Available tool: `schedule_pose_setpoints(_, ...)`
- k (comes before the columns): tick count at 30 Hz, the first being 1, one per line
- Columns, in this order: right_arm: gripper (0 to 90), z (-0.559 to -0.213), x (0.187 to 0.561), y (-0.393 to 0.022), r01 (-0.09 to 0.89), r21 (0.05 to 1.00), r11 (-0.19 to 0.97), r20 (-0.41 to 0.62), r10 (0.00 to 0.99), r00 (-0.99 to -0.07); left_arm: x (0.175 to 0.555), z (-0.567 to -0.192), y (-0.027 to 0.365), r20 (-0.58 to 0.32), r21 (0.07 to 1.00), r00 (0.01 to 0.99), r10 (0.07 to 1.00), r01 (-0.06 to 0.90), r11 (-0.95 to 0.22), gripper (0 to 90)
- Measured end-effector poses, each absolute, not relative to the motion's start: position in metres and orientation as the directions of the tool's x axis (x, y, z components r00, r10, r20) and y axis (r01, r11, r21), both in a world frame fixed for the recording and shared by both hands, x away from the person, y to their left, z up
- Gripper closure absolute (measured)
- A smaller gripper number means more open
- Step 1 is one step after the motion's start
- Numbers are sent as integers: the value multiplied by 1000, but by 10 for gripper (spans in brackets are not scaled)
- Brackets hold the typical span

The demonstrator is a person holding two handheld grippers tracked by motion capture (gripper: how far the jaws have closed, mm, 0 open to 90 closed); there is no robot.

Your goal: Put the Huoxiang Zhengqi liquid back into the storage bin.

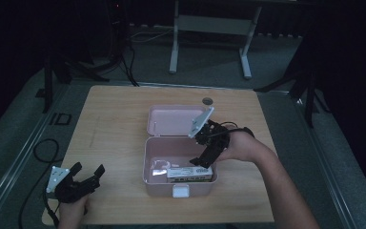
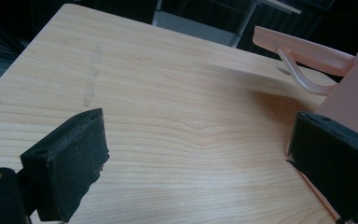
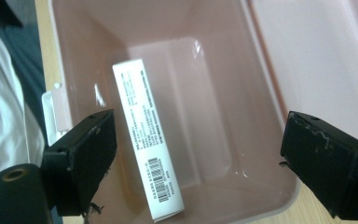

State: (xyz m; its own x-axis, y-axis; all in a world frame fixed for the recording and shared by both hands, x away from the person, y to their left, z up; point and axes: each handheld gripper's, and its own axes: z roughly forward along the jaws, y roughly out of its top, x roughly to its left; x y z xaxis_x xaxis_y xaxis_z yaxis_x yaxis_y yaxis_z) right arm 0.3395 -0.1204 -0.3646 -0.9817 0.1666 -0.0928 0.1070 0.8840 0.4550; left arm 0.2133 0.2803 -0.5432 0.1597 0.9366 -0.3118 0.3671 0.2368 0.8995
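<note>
The right gripper (image 1: 204, 161) hangs over the pink box (image 1: 147, 157) with jaws spread wide and nothing between them; the white carton (image 3: 148, 140) lies flat on the box floor just below its left jaw, so it looks dropped off. The lid (image 1: 171, 119) sits folded back beyond it; the left gripper (image 1: 88, 172) rests open off to the side.

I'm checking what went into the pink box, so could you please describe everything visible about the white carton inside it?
The white carton is a long, slim rectangular pack, apparently cardboard, printed with small dark text and a barcode near one end. It lies flat on the floor of the pink box, close along the front wall, the one with the white latch. It looks closed and undamaged. The right gripper hangs above it with jaws open, not touching it.
</note>
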Motion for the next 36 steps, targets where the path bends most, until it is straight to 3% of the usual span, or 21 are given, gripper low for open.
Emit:
schedule_pose_setpoints(14,105,-364,334,-185,258,692,674,-59,408,-911,213,-543,280,-314,899,160,936,366,239,49)
schedule_pose_setpoints(24,105,-386,326,-232,383,758,528,-18,604,-797,213,-543,279,-309,899,164,937,371,232,49)
schedule_pose_setpoints(36,105,-424,314,-274,501,778,379,37,769,-638,214,-543,278,-308,899,168,936,373,229,49)
